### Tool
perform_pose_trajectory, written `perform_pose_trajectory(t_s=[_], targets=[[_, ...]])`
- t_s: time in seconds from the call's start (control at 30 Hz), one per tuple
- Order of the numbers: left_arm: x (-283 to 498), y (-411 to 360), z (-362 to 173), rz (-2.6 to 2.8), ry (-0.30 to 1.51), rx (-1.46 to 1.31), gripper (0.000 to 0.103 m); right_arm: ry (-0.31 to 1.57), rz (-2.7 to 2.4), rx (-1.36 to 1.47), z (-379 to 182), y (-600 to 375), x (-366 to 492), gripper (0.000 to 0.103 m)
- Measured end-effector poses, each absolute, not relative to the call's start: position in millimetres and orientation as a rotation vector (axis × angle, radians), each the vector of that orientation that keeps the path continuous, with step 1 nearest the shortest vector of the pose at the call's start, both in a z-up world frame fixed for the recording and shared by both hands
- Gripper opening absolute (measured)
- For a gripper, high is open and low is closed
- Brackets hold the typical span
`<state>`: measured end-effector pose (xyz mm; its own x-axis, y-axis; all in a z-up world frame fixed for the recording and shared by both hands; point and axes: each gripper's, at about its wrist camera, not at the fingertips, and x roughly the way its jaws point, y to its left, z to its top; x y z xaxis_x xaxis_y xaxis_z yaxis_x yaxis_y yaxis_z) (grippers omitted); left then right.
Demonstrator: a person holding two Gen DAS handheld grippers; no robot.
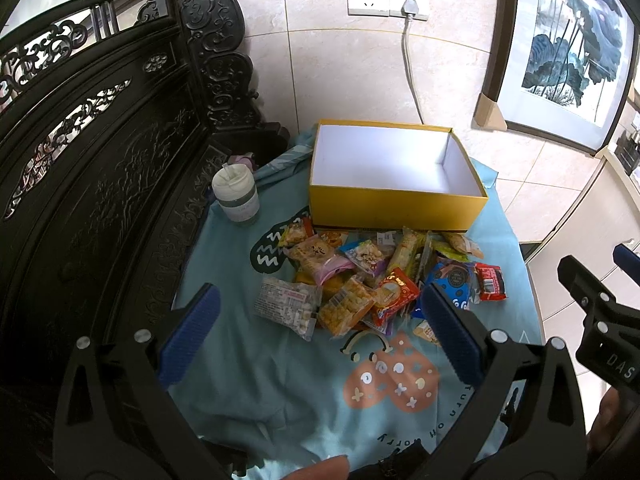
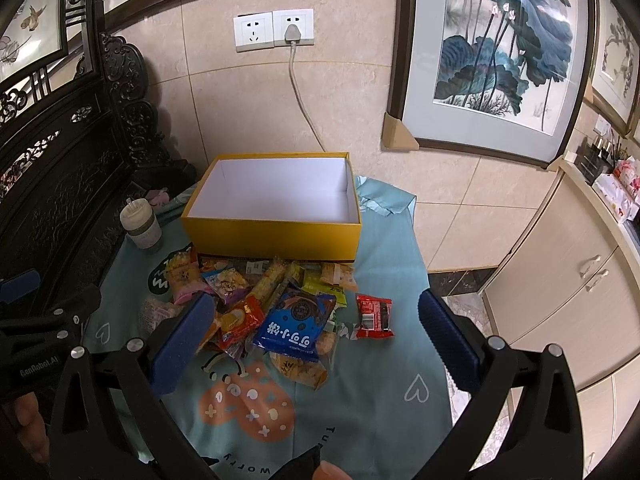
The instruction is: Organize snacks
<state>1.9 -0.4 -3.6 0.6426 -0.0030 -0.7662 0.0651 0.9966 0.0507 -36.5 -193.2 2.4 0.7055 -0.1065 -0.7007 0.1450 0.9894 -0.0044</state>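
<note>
A yellow box (image 1: 396,208) (image 2: 272,234) with a white, bare inside stands open at the back of a small table. Just in front of it lies a heap of snack packets (image 1: 360,280) (image 2: 256,304), among them a blue cookie packet (image 2: 294,326) and a red packet (image 2: 374,316) lying a little apart on the right. My left gripper (image 1: 320,332) hovers open above the near side of the heap, holding nothing. My right gripper (image 2: 316,340) is also open, its blue pads (image 2: 448,340) wide apart over the blue packet.
A light blue printed cloth (image 1: 280,392) (image 2: 372,392) covers the table. A white lidded cup (image 1: 236,194) (image 2: 142,226) stands at the back left. Dark carved wooden furniture (image 1: 100,168) rises on the left, a tiled wall with a plugged socket (image 2: 294,28) behind, cream cabinets (image 2: 560,280) on the right.
</note>
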Motion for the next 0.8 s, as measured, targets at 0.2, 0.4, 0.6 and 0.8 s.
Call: perform_pose_trajectory(t_s=[0.2,0.4,0.6,0.8], targets=[[0.7,-0.3,-5.4,-0.035,0.874,0.074,0.101,0.776,-0.140,0.052,-1.4,-195.0,-36.4,0.102],[-0.5,-0.1,-6.1,-0.033,0.874,0.069,0.101,0.776,-0.138,0.050,-5.3,-194.6,-36.6,0.102],[-0.4,-0.2,-5.9,-0.033,0.874,0.069,0.101,0.777,-0.139,0.050,-4.8,-194.0,-36.4,0.102],[-0.4,0.3,-5.9,-0.032,0.876,0.068,0.101,0.778,-0.139,0.049,-5.3,-194.0,-36.0,0.102]])
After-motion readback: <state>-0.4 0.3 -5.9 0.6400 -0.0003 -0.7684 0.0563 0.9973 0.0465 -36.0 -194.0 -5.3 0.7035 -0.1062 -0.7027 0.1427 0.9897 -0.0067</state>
